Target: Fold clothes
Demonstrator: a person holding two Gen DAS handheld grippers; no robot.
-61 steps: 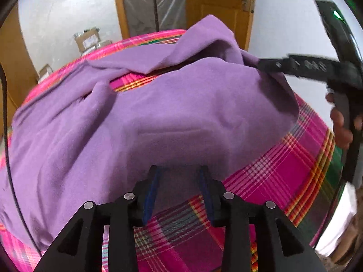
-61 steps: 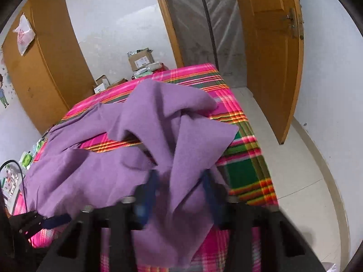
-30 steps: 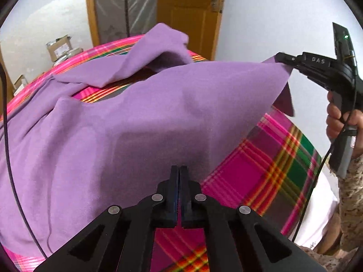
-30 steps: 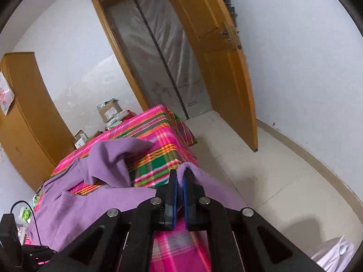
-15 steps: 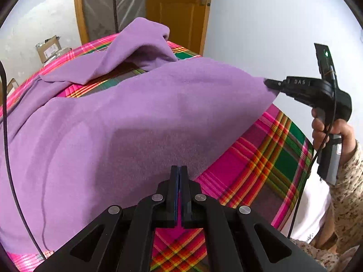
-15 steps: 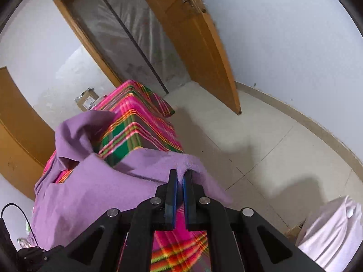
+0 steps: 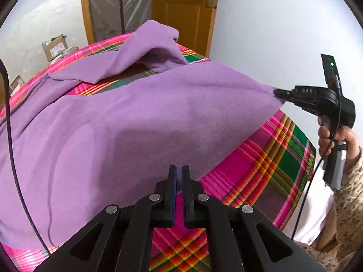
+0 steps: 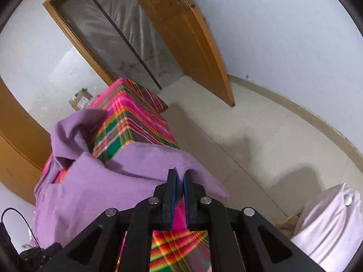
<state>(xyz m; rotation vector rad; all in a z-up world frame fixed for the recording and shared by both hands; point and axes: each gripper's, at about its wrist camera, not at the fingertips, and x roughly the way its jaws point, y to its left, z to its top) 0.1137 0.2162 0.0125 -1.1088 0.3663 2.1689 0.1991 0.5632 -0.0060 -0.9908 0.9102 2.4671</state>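
A purple garment [image 7: 136,117] lies spread over a bed with a pink plaid cover [image 7: 267,158]. My left gripper [image 7: 179,170] is shut on the garment's near edge. My right gripper [image 7: 275,93] shows at the right in the left wrist view, shut on a corner of the garment and pulling it taut past the bed's right side. In the right wrist view the right gripper [image 8: 180,174] pinches the purple garment [image 8: 95,188] over the plaid cover [image 8: 127,122]. A far part of the garment [image 7: 154,45] is bunched up.
An open wooden door [image 7: 183,11] and a plastic-covered doorway [image 8: 127,34] stand behind the bed. Cardboard boxes [image 7: 55,45] sit at the far left. A wooden wardrobe [image 8: 15,136] is left of the bed. A white cloth [image 8: 331,224] lies on the tiled floor [image 8: 261,136].
Both grippers went from open to shut on the garment's edge. The right gripper then pulled its corner rightward and lower, stretching the cloth flat over the bed.
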